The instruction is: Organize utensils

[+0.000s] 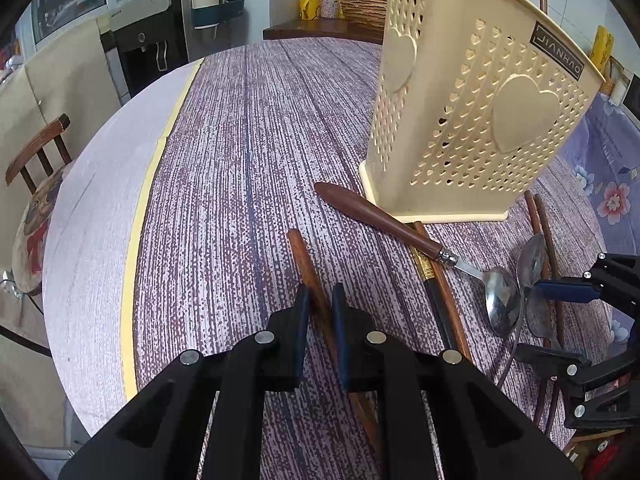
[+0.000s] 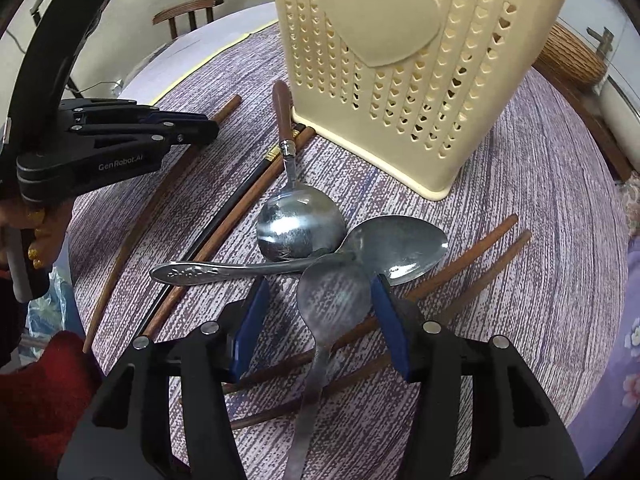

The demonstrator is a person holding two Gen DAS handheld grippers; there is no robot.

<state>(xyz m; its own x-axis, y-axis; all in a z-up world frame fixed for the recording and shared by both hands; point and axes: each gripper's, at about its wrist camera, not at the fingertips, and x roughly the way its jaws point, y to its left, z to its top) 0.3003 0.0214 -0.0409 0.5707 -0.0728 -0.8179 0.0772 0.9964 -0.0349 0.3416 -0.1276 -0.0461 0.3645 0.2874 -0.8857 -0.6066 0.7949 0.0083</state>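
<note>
On woven purple tablecloth [image 1: 224, 184], our left gripper [image 1: 320, 304] pinches a stiff, light wooden chopstick [image 1: 304, 256] mid-shaft, while our right gripper [image 2: 320, 312] stands half-open around a slippery steel spoon [image 2: 332, 300], better taken by its neck.

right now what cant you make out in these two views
- Inside of the cream utensil holder: both views show only its outer walls, so its contents are hidden.
- Handle end of the nearest steel spoon: right wrist view, cut off by the bottom edge between the right gripper fingers.
- Lower end of the brown chopstick: left wrist view, covered by the left gripper.
</note>
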